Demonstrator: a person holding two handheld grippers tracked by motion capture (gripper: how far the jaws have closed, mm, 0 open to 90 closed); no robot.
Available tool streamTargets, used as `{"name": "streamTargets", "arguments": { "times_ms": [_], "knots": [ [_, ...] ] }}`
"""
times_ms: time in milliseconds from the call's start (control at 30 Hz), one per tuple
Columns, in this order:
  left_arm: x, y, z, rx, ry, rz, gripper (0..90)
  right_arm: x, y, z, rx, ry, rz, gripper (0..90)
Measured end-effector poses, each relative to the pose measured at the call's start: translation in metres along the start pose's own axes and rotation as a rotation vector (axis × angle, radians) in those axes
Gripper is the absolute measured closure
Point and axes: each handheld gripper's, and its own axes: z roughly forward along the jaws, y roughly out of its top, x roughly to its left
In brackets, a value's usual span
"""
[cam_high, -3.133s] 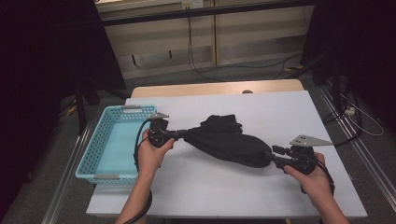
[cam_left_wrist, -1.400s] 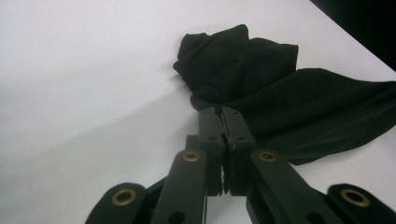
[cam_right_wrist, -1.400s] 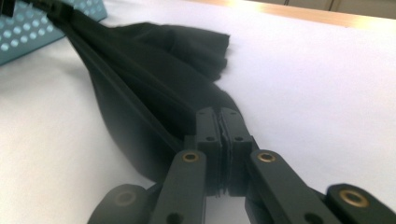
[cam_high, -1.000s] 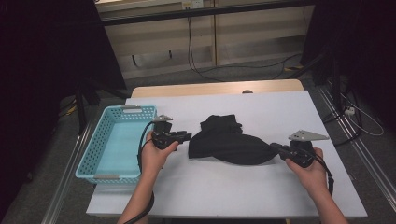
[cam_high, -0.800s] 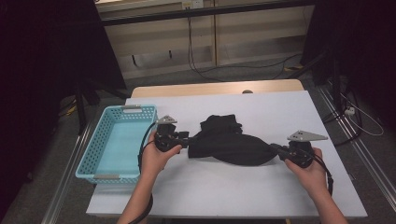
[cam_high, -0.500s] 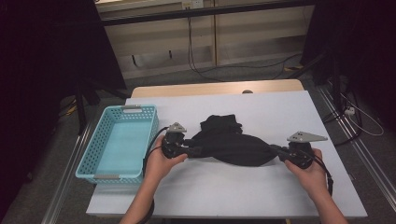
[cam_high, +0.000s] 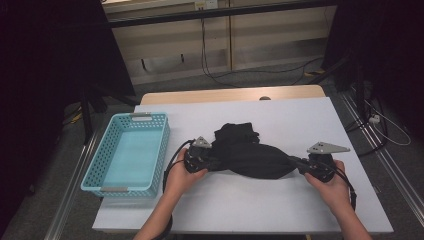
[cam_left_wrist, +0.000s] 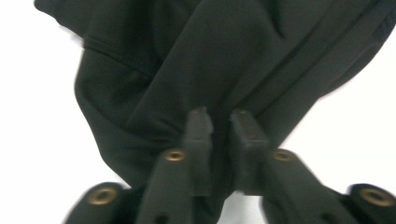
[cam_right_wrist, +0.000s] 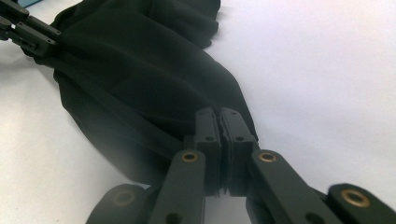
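Note:
A black garment (cam_high: 255, 157) lies bunched and stretched sideways across the middle of the white table (cam_high: 280, 112). My left gripper (cam_high: 214, 161) is at its left end. Its jaws have just been closing, and in the left gripper view they (cam_left_wrist: 220, 121) pinch a fold of the dark cloth (cam_left_wrist: 224, 60). My right gripper (cam_high: 296, 163) holds the garment's right end. In the right gripper view its jaws (cam_right_wrist: 219, 119) are shut tight on a gathered edge of the fabric (cam_right_wrist: 140, 60). The left gripper (cam_right_wrist: 32, 32) also appears far off at the cloth's other end.
A light blue plastic basket (cam_high: 162, 145) stands at the table's left side, close to my left hand. A wooden strip (cam_high: 230, 95) borders the table's far edge. Cables run over the floor behind it.
My left gripper has moved right to the garment's left end and closed on the cloth. The right gripper has kept still, holding the other end.

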Motion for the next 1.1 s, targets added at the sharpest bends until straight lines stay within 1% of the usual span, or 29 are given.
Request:
{"name": "streamTargets", "arguments": {
  "times_ms": [33, 67, 133, 200, 267, 433, 500, 567, 600, 667, 733, 800, 833, 900, 967, 1033, 1100],
  "knots": [
    [0.000, 0.000, 0.000, 0.003, 0.000, 0.002, 86.5, 0.000, 0.000, 0.000, 0.002, 0.001, -0.003, 86.7],
    [-0.001, 0.001, 0.000, 0.006, -0.002, -0.003, 88.0, 0.000, 0.000, 0.000, 0.005, 0.002, -0.002, 86.7],
    [0.000, 0.002, -0.001, 0.010, -0.009, -0.009, 88.6, 0.000, -0.001, 0.000, 0.005, -0.001, -0.002, 86.7],
    [0.000, 0.004, -0.005, -0.007, -0.020, -0.032, 88.9, 0.000, 0.000, -0.001, 0.001, 0.000, 0.002, 86.7],
    [0.003, 0.007, -0.013, -0.045, -0.031, -0.051, 89.0, 0.000, 0.000, -0.002, -0.004, 0.001, 0.004, 86.7],
    [0.013, 0.012, -0.039, -0.166, -0.058, -0.119, 89.2, -0.001, 0.002, -0.002, -0.011, 0.000, 0.002, 86.7],
    [0.017, 0.014, -0.048, -0.199, -0.067, -0.136, 89.2, -0.001, 0.004, -0.001, -0.019, 0.002, 0.001, 86.6],
    [0.019, 0.015, -0.054, -0.227, -0.065, -0.153, 89.2, 0.001, 0.006, -0.001, -0.027, 0.009, -0.002, 86.0],
    [0.021, 0.015, -0.056, -0.233, -0.062, -0.155, 89.2, 0.001, 0.006, 0.000, -0.029, 0.015, -0.007, 85.1],
    [0.024, 0.013, -0.058, -0.230, -0.049, -0.164, 89.2, 0.004, 0.006, 0.001, -0.015, 0.033, -0.027, 83.5],
    [0.027, 0.010, -0.058, -0.229, -0.038, -0.177, 89.2, 0.007, 0.005, 0.002, -0.002, 0.043, -0.038, 80.3],
    [0.031, 0.008, -0.058, -0.226, -0.027, -0.196, 89.1, 0.010, 0.006, 0.002, -0.002, 0.056, -0.046, 73.5],
    [0.032, 0.007, -0.059, -0.226, -0.021, -0.199, 89.2, 0.012, 0.006, 0.001, 0.002, 0.071, -0.046, 68.1],
    [0.033, 0.006, -0.059, -0.229, -0.016, -0.205, 89.2, 0.016, 0.006, 0.001, 0.012, 0.100, -0.054, 62.9],
    [0.034, 0.006, -0.061, -0.235, -0.008, -0.208, 89.1, 0.019, 0.007, 0.000, 0.003, 0.115, -0.040, 55.7],
    [0.033, 0.006, -0.062, -0.242, 0.001, -0.210, 89.0, 0.021, 0.008, -0.002, -0.013, 0.128, -0.031, 54.0],
    [0.033, 0.007, -0.062, -0.239, 0.004, -0.210, 89.0, 0.024, 0.009, -0.004, -0.018, 0.131, -0.041, 52.4]
  ]
}}
